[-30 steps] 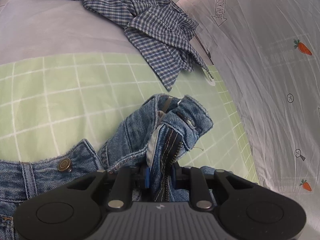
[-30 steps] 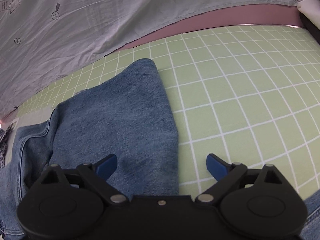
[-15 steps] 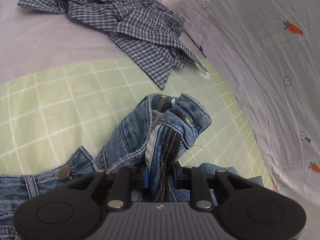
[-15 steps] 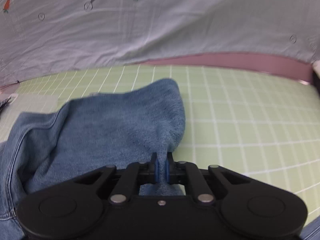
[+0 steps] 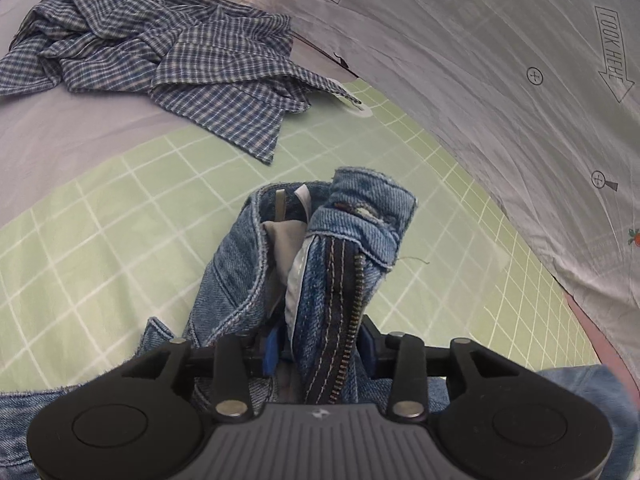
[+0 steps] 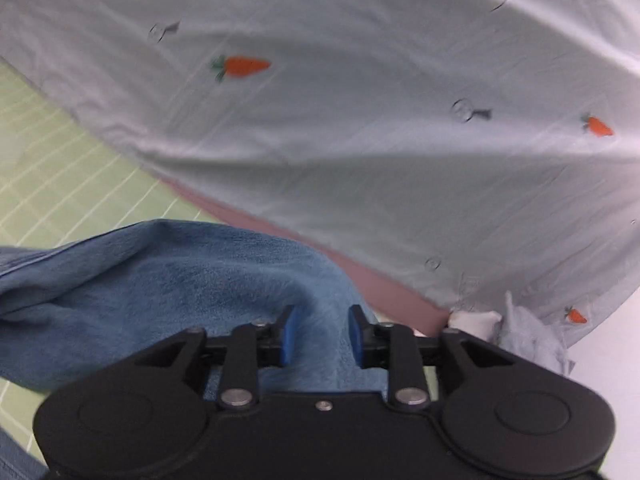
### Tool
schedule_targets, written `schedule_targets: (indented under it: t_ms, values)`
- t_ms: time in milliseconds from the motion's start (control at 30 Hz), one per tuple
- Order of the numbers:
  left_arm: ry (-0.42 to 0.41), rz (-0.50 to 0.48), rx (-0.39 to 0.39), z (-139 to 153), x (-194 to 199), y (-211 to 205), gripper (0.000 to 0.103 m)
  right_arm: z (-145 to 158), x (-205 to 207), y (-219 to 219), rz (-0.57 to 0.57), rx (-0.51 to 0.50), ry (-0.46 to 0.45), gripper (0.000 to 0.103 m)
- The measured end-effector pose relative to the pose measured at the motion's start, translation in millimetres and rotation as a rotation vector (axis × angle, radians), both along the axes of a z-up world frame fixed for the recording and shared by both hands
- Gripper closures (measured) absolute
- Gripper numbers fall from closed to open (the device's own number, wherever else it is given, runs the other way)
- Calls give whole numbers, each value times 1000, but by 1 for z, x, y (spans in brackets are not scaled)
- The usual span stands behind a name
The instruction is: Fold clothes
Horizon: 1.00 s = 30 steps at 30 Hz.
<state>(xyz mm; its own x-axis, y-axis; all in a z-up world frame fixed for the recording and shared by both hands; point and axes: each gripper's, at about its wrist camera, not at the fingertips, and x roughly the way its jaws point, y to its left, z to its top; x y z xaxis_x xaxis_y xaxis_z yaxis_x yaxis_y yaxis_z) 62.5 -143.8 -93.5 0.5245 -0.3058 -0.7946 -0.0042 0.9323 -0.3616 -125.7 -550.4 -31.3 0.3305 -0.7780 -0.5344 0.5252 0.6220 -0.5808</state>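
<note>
My left gripper (image 5: pixel 320 346) is clamped on the jeans (image 5: pixel 340 264) at the fly, the zipper (image 5: pixel 352 312) running up between the blue pads, and the bunched waistband stands lifted above the green checked mat (image 5: pixel 100 248). My right gripper (image 6: pixel 321 336) pinches a fold of the same denim (image 6: pixel 172 280) between its pads (image 6: pixel 287 336) (this view is blurred, yet the cloth plainly sits in the narrow gap), with the rest of the fabric trailing off to the left. Beyond the mat lies a crumpled blue plaid shirt (image 5: pixel 172 56) on a grey sheet (image 5: pixel 60 128). A pale cover printed with carrots (image 6: pixel 360 120) rises behind everything.
</note>
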Motion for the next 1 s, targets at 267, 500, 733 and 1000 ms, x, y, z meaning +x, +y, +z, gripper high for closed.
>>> schedule_targets:
  t_ms: [267, 500, 733, 1000]
  values:
    - [-115, 44, -32, 32, -1, 26, 54, -36, -25, 13, -84, 265, -73, 46]
    - [-95, 103, -70, 26, 4, 50, 54, -38, -32, 17, -137, 302, -107, 45]
    - [28, 51, -81, -7, 12, 58, 51, -35, -32, 36, -150, 341, -121, 43]
    - [80, 14, -238, -34, 30, 55, 79, -40, -26, 68, -114, 359, -95, 43]
